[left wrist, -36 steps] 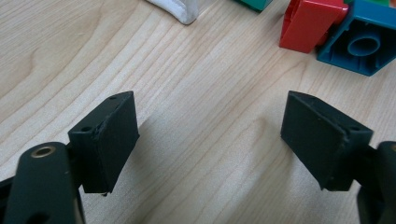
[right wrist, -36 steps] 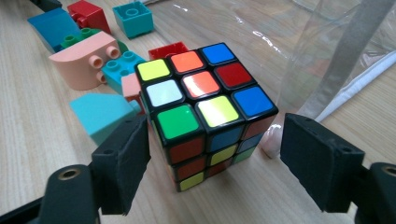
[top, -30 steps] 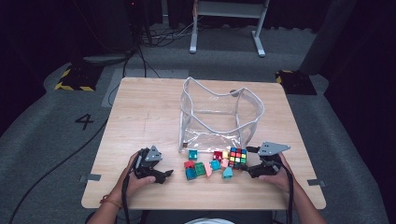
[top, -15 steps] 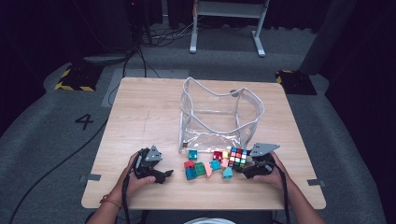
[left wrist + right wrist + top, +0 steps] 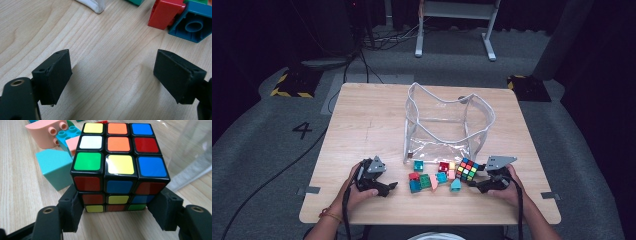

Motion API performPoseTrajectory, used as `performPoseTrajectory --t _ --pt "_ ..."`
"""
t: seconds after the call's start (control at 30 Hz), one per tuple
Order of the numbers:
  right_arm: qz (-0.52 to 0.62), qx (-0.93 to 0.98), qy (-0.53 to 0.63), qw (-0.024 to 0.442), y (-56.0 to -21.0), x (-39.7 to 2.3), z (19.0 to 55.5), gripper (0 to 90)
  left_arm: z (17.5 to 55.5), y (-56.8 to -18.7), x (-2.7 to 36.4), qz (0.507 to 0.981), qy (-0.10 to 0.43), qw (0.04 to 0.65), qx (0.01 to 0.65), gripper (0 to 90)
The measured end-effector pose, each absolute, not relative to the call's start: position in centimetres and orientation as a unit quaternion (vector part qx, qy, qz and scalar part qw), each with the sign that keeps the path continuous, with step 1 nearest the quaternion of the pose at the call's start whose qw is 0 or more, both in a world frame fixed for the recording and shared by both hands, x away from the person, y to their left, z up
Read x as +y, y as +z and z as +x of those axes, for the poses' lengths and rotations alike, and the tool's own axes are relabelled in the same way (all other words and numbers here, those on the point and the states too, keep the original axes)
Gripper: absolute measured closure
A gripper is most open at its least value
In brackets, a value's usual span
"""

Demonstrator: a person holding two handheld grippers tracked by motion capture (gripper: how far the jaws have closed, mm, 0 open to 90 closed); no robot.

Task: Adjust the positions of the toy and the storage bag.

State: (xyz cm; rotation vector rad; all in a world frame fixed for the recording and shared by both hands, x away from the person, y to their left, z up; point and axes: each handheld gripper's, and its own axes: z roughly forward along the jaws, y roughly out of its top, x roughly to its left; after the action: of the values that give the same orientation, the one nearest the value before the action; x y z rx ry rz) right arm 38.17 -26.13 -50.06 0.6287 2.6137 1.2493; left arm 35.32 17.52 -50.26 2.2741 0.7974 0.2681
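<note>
- Right gripper (image 5: 117,216) reaches from the right side toward the puzzle cube (image 5: 117,167), and its two black jaws stand on both sides of the cube's lower part; they have just been closing, with the cube between them.
- Both pads sit very close to the cube's side faces, the left one seems to touch already – if the right one presses I cannot tell for sure.
- The cube (image 5: 467,169) lies on the table (image 5: 362,120) near its front edge, toward the right side, and just in front of the clear bag (image 5: 447,125).
- The clear bag stands open in the middle of the table; its see-through wall is just beside the cube in the right gripper view.
- On the other side of the cube lie loose building blocks – a teal wedge block (image 5: 53,168) just beside it, and a pink rounded block (image 5: 47,133) a little farther.
- Left gripper (image 5: 112,75) rests low over the bare wood near the front edge, toward the left, with jaws wide apart and nothing between them.
- Ahead of the left gripper lie a red block (image 5: 165,12) and a blue block (image 5: 197,25), touching each other, apart from the jaws.
</note>
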Motion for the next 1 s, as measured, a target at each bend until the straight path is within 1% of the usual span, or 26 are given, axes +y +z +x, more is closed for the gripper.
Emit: performPoseTrajectory --t 0.33,0.8,0.9,1.0 --pt "0.229 0.875 0.416 0.093 -49.6 -28.5 37.7 33.8 35.4 -50.3 17.5 0.879 0.103 0.352 0.306 14.8" --pt "0.228 0.881 0.402 0.105 -48.9 -30.3 37.1 33.8 35.5 -50.2 17.6 0.881 0.109 0.35 0.299 14.0" --pt "0.242 0.875 0.403 0.114 -48.7 -30.9 37.3 33.9 35.6 -50.3 17.5 0.88 0.099 0.351 0.303 13.0" --pt "0.254 0.867 0.411 0.122 -48.4 -31.5 37.4 33.9 35.7 -50.3 17.5 0.882 0.101 0.35 0.301 13.0"
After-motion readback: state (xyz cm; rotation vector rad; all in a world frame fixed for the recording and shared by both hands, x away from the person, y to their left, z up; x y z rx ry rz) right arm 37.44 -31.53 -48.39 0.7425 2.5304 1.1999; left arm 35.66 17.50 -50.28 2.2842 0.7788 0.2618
